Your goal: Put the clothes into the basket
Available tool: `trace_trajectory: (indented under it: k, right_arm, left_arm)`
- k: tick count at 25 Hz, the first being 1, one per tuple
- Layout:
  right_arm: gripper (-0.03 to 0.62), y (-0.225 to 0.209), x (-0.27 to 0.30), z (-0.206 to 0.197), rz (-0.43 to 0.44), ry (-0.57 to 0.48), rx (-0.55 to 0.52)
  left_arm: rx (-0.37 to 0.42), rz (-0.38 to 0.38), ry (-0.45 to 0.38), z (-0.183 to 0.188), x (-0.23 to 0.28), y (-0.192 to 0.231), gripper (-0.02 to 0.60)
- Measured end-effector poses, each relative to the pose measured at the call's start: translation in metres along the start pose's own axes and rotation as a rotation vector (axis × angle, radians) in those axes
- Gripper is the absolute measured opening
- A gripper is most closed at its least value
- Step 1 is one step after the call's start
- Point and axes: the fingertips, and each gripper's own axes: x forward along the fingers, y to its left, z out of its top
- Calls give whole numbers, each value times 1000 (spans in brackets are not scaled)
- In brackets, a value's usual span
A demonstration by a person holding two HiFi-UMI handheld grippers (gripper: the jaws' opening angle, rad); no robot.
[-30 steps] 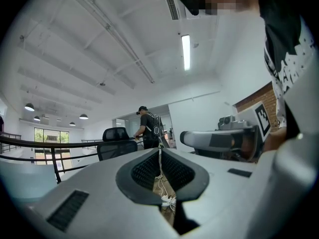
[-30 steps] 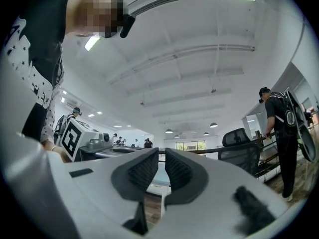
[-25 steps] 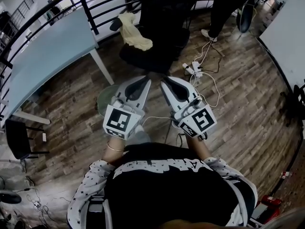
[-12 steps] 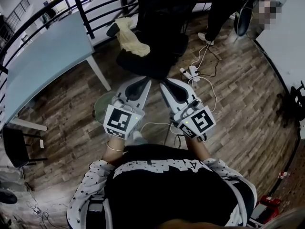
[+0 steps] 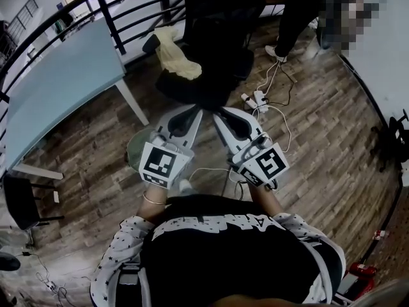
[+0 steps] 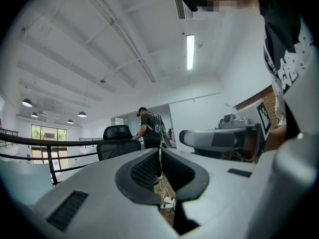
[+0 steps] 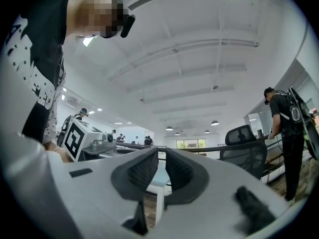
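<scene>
While the left gripper (image 5: 193, 110) and right gripper (image 5: 220, 112) are pressed together empty, the green basket (image 5: 135, 149) beneath them is mostly hidden, contents unseen.

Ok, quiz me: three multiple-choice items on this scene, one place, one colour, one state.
1. The cloth lies on: A the chair, B a sofa, C a shelf.
2. The table is: A red, B pale blue, C black.
3. The left hand-held gripper is: A wide open, B shut on cloth, C shut, empty.
Answers: 1 A, it drapes over the chair's edge; 2 B, its top shows pale blue; 3 C, its jaws meet with nothing between.
</scene>
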Motion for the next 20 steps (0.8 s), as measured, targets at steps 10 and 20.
trace_trajectory:
  k: [10, 20]
  right_arm:
    - [34, -5, 23, -2, -6, 17, 1]
    - [35, -13, 60, -11, -21, 24, -8]
  left_arm:
    - [-10, -11, -16, 1, 6, 22, 21]
    - [-16, -8, -24, -8, 8, 63, 21]
